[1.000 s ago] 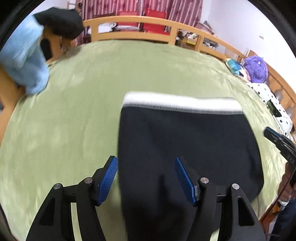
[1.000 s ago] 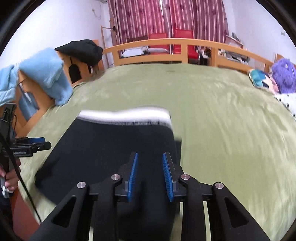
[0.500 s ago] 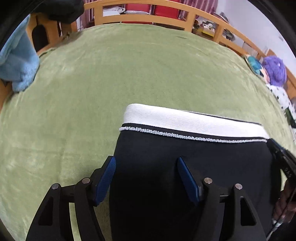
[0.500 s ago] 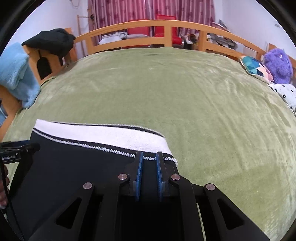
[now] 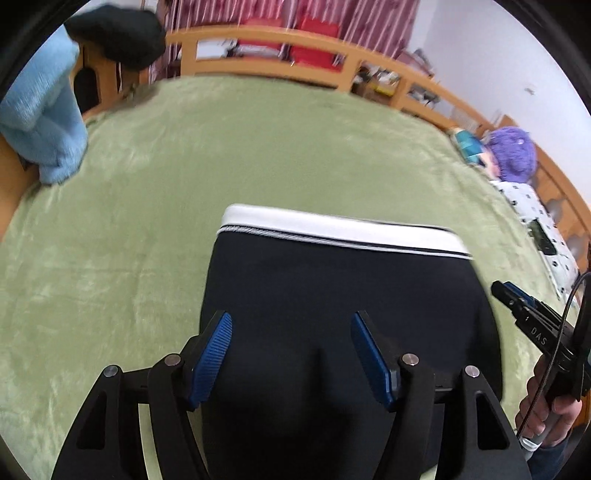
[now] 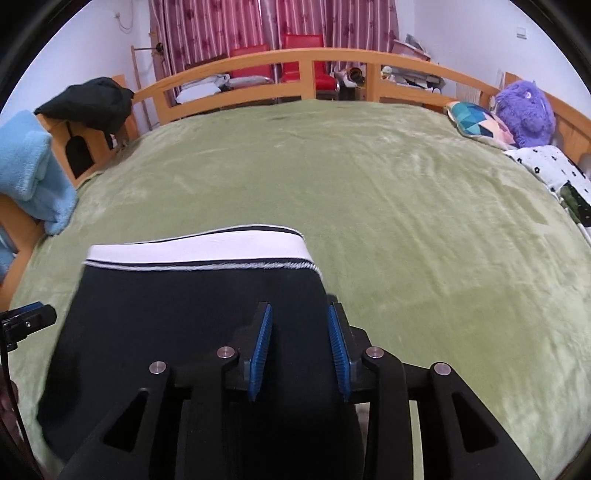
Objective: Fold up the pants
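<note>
While the black pants (image 5: 332, 295) are laid flat on the green blanket (image 5: 129, 221) at its near edge, the left gripper (image 5: 291, 350) is held just above them with its blue-padded fingers (image 5: 212, 354) spread wide and nothing between them. Near the garment's right edge, the right gripper (image 6: 299, 349) is seen with its fingers (image 6: 260, 347) parted by a narrower gap; dark fabric lies beneath that gap, but nothing is pinched. In the left wrist view, the right gripper (image 5: 517, 302) is also shown at the far right, held in a hand (image 5: 546, 413), apart from the pants. Beyond both grippers, the white waistband (image 6: 199, 247) is turned away from the cameras, with a thin stitched line below it.

Farther off, open green blanket is spread across the bed. At the left edge a light blue towel (image 6: 33, 173) is draped over the wooden frame, with a black garment (image 6: 92, 103) hung over the post behind it. On the right side a black-and-white dotted cloth (image 6: 546, 166), a patterned cushion (image 6: 476, 122) and a purple plush toy (image 6: 524, 110) are grouped near the rail. At the far end a curved wooden bed rail (image 6: 306, 59) is seen, with red chairs (image 6: 277, 62) and striped red curtains (image 6: 258, 26) behind it.
</note>
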Demonstrator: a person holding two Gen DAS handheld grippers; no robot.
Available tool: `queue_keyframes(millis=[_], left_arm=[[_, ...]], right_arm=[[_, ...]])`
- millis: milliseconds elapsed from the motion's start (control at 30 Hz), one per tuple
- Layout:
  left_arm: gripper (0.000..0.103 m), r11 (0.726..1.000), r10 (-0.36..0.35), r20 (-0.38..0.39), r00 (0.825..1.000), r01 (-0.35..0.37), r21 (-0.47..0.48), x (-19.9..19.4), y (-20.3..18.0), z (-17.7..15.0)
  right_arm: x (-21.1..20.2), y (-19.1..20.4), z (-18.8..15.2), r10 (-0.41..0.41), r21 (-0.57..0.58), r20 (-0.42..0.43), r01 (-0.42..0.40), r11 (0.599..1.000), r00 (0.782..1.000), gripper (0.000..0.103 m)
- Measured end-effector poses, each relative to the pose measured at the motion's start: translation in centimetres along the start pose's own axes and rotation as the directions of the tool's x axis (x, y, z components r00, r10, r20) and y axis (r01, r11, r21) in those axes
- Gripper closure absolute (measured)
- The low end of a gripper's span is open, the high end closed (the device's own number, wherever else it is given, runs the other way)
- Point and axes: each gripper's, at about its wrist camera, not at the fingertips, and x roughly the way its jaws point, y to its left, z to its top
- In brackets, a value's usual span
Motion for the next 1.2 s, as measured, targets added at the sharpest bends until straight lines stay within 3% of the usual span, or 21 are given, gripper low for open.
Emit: queue_keyframes(millis=[200, 400, 533, 700, 767, 1033, 1200], left_arm=[[0.039, 0.997, 0.049, 0.119, 0.992, -0.057, 0.058, -6.9, -3.2, -2.8], [0.037, 0.998, 0.044, 0.178, 0.983, -0.051, 0.036, -12.5, -4.4, -5.6], [0.025, 0.998, 0.055, 0.215, 0.975, -0.062, 0.024, -15.1, -5.1, -7.5], [0.018, 0.998, 0.059, 0.236, 0.97, -0.065, 0.017, -17.7, -6.2, -9.8], [0.015, 0.998, 0.054, 0.237, 0.97, -0.061, 0.023, -18.3, -6.8, -10.3], [0.011, 0.996, 0.069, 0.276, 0.959, -0.081, 0.035, -20.9, -8.4, -11.6], [0.011, 0.996, 0.065, 0.294, 0.954, -0.082, 0.044, -21.7, -9.1, -11.8]], right_arm=[[-8.6, 0.7, -1.0, 0.026, 0.021, 0.1, -0.028, 0.999, 0.995, 0.039], [-15.2, 0.6, -3.0, 0.045, 0.043, 0.127, -0.051, 0.998, 0.991, 0.037], [-18.2, 0.8, -4.9, 0.021, 0.024, 0.144, -0.024, 0.999, 0.989, 0.036], [-21.5, 0.6, -7.4, 0.016, 0.016, 0.182, -0.019, 1.0, 0.983, 0.01], [-23.0, 0.6, -8.2, 0.024, -0.004, 0.214, -0.023, 1.0, 0.976, 0.004], [-26.3, -0.3, -9.7, 0.04, 0.01, 0.256, -0.044, 0.999, 0.966, 0.002], [-27.0, -0.6, -10.1, 0.014, -0.001, 0.262, -0.014, 1.0, 0.965, 0.002]])
